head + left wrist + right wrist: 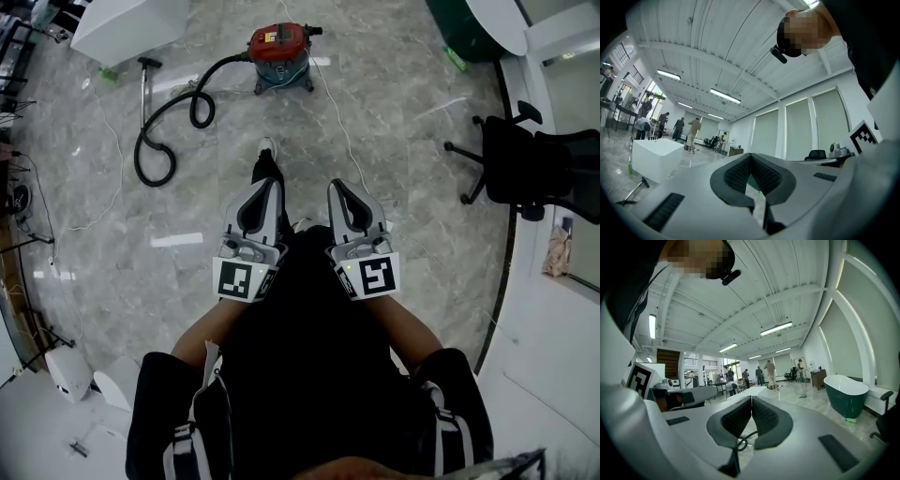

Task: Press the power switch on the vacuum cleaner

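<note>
Your black-clothed torso and arms fill the bottom of the head view, and just ahead of them you hold both tools side by side at waist height, well apart from anything else. Your left gripper (270, 186) has its grey ribbed pads pressed together at the tips with nothing between them; its own view (751, 157) shows only a small gap behind the meeting point, with floor showing through. Your right gripper (751, 399) stands the same way — tips touching, nothing held — and sits just beside the left one in the head view (337, 187). Each carries a cube with a black-and-white square marker, left (239, 279) and right (375, 277); these are patterns, not letters. One white shoe (267, 147) points forward on the grey marbled floor (412, 122). Well beyond it, near the top of the head view, stands the canister vacuum cleaner with a red top and blue-grey drum (279, 56). A pale label sits on its red top, but the print is too small to read, and you cannot pick out the power switch from here. Its black ribbed hose (169, 122) curls away to the left in loops, ending by a metal wand with a dark floor head (145, 89), and a thin white cord (333, 103) trails from the canister toward you. A black office chair (525, 169) stands at the right, a dark green bathtub (469, 28) at the upper right, and a white box-shaped block (127, 28) at the upper left.
</note>
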`<state>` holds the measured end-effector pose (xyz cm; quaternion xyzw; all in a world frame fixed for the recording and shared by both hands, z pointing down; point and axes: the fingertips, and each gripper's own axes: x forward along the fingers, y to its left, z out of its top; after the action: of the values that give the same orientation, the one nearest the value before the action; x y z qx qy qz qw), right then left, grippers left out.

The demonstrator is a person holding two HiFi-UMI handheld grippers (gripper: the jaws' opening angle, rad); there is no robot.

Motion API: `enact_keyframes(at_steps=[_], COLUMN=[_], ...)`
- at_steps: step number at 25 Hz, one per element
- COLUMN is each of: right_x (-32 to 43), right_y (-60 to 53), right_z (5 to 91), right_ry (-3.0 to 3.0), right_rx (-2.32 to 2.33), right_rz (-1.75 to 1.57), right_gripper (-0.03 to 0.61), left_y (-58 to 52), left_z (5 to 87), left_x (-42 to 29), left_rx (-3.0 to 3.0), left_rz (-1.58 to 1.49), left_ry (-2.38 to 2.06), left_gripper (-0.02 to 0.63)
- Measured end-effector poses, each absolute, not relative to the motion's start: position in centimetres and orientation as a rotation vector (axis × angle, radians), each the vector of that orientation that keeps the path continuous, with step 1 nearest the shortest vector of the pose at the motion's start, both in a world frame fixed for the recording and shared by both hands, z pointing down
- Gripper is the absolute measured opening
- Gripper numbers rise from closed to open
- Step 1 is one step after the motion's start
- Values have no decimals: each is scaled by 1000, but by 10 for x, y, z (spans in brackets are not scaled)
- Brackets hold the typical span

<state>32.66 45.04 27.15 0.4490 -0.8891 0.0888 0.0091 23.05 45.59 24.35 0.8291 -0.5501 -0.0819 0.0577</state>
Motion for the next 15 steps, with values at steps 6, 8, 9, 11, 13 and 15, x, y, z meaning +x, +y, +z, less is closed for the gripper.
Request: enact_keyframes(at_steps=[6,8,9,11,13,15], right_x=[316,310,306,295,280,265], right_y=[402,383,372,348,321,291], right_z=[277,278,279,281,281,281], right_ry=[-2756,-2747,-2742,-2736,-2730,-2715], right_rx=[1366,1373,1379,1387,1392,1415], right_rz=[262,257,259,268,275,286], right_gripper=[20,20,20,20,20,20], left_y=[407,387,376,351,320,288], left_z=[256,256,255,255,258,262], left_x=[215,209,205,194,178,163], left_rx=[2462,2474,2487,2491,2471,2467], left_rz=[-265,-275,-281,-273,-245,-226], left_ry=[-1660,-1654,-1651,-1649,-1641,-1613], left_gripper=[18,18,18,18,18,18])
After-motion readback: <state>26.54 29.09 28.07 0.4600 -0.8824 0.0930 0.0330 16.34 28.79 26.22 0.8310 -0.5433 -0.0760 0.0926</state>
